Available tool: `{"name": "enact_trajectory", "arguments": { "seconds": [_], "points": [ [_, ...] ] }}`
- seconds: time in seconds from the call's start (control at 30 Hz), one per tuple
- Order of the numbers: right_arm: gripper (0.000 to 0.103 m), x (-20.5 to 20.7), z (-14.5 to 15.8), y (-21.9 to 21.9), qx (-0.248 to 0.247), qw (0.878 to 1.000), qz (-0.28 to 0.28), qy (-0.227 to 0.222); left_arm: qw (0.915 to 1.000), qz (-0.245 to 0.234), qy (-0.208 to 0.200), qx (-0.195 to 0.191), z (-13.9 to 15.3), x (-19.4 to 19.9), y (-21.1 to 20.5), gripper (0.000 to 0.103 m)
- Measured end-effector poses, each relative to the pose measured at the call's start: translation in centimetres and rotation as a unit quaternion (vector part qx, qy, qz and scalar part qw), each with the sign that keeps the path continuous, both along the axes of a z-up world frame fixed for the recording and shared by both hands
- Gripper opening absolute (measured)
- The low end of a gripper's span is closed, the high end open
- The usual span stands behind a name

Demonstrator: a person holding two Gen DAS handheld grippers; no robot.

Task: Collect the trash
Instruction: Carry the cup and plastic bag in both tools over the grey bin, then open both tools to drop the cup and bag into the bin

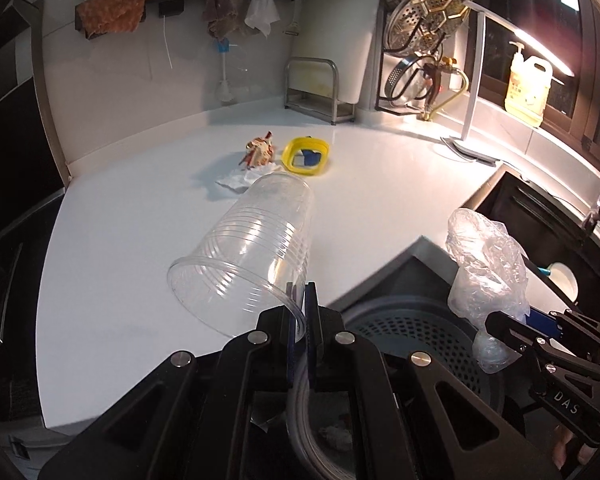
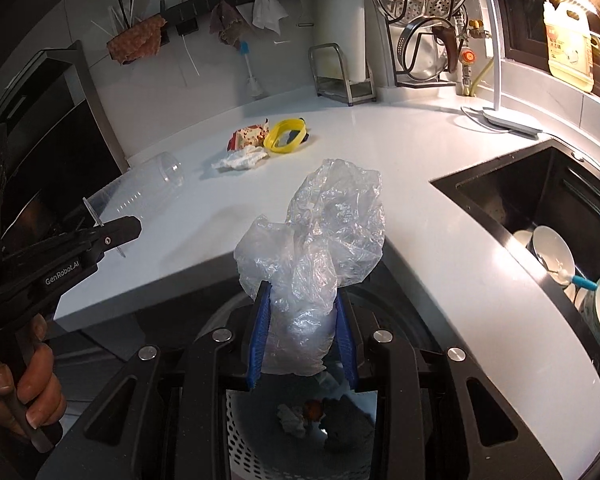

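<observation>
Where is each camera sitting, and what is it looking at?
Left wrist: on the left gripper, looking along its fingers, which pinch the clear plastic cup, toward the countertop; the right gripper shows beside it.
Right wrist: on the right gripper, fingers clamping the crumpled plastic bag over the trash bin; the hand carrying the left gripper shows.
Both see the yellow lid.

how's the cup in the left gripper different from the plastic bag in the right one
The clear plastic cup is rigid, ribbed and keeps its shape; the plastic bag is soft and crumpled. The left gripper pinches only the cup's thin rim, nearly shut; the right gripper stands wider around the bag's bunched body. Both are see-through plastic, held above the perforated bin.
</observation>
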State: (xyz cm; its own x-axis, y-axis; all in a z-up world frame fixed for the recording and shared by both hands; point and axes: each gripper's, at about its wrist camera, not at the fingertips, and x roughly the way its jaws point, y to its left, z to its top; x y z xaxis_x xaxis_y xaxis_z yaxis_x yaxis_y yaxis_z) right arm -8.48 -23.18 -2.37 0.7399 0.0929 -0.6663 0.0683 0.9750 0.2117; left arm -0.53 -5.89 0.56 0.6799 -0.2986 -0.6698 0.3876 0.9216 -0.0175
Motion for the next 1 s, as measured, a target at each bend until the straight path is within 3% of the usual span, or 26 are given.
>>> {"name": "enact_trajectory", "arguments": {
  "seconds": [0.23,0.5,1.0],
  "points": [
    [0.030,-3.6,-2.3,-0.1,0.004,1.000,0.003,0.023,0.9986,-0.024,0.047,0.001,-2.9,-2.6,-1.8,0.005],
    [0.030,-4.7,-4.7,-0.3,0.007,0.999,0.008,0.047,0.9946,-0.041,0.093,0.021,-6.7,-3.8,-3.3,0.005],
    [0.033,-4.4,-5.5,-0.3,0.015,0.998,0.013,0.058,0.9919,-0.039,0.117,0.030,-7.7,-3.5,-3.3,0.009]
  ]
}}
